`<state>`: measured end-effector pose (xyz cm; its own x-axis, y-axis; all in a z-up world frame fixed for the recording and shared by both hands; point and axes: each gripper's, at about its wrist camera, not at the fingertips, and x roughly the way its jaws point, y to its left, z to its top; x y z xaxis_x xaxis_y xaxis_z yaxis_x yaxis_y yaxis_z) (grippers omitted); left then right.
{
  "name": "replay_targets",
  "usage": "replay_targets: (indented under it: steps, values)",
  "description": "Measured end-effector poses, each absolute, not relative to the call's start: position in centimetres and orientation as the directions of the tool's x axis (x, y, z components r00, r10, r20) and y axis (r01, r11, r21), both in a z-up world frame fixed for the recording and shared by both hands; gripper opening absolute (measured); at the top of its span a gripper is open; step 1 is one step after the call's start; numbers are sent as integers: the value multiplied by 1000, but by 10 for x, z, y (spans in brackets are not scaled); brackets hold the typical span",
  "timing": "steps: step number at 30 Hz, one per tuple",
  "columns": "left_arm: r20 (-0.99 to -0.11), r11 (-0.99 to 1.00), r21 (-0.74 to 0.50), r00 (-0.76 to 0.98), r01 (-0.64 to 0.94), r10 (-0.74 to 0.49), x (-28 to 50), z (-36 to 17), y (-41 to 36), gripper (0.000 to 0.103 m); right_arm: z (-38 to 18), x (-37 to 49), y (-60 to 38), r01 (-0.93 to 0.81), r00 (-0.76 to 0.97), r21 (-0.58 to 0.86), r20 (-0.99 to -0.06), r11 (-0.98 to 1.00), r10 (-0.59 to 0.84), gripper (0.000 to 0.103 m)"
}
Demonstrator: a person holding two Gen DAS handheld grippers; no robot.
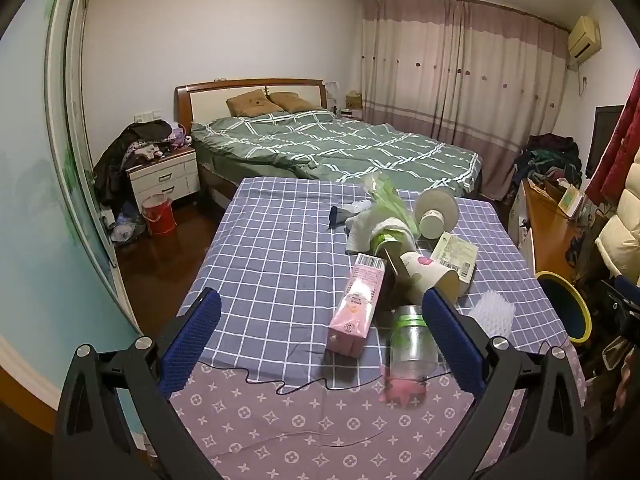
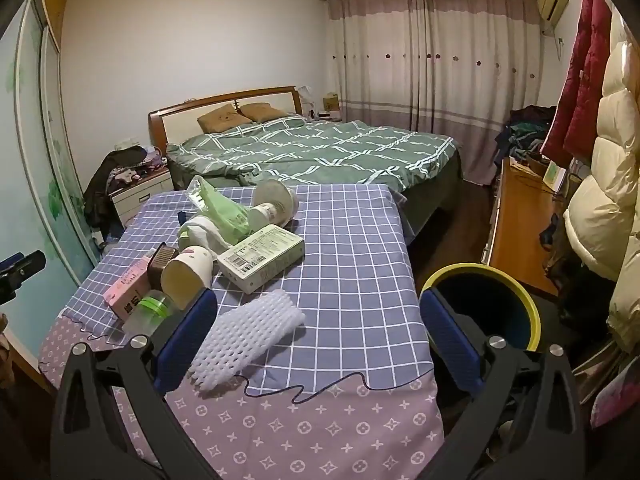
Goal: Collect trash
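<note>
Trash lies on a table with a checked cloth [image 1: 272, 248]: a pink carton [image 1: 356, 304], a clear bottle with a green cap [image 1: 412, 340], a paper cup [image 1: 432, 276], a white box [image 1: 456, 256], a white foam net [image 1: 492, 312], a green bag [image 1: 384, 196]. My left gripper [image 1: 320, 332] is open above the near edge, left of the carton. My right gripper [image 2: 320, 332] is open; the foam net [image 2: 244, 340] lies by its left finger. The yellow-rimmed bin [image 2: 480, 304] stands at the table's right side, behind its right finger.
A bed with a green quilt [image 1: 340, 148] stands beyond the table. A nightstand [image 1: 164, 176] and a red bucket [image 1: 158, 216] are at the left. A wooden desk [image 2: 520, 216] and hanging coats [image 2: 600, 160] are at the right.
</note>
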<state>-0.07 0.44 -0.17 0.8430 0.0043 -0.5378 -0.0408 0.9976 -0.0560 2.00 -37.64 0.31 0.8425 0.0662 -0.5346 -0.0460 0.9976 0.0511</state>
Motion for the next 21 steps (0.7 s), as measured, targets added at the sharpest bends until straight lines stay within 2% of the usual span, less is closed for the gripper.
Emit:
replay_targets:
  steps: [21]
  values:
    - [-545,998,-47,839,-40,8,3,-5,-1,99,1,22,-376,-43,842,58,-536,997,68,97]
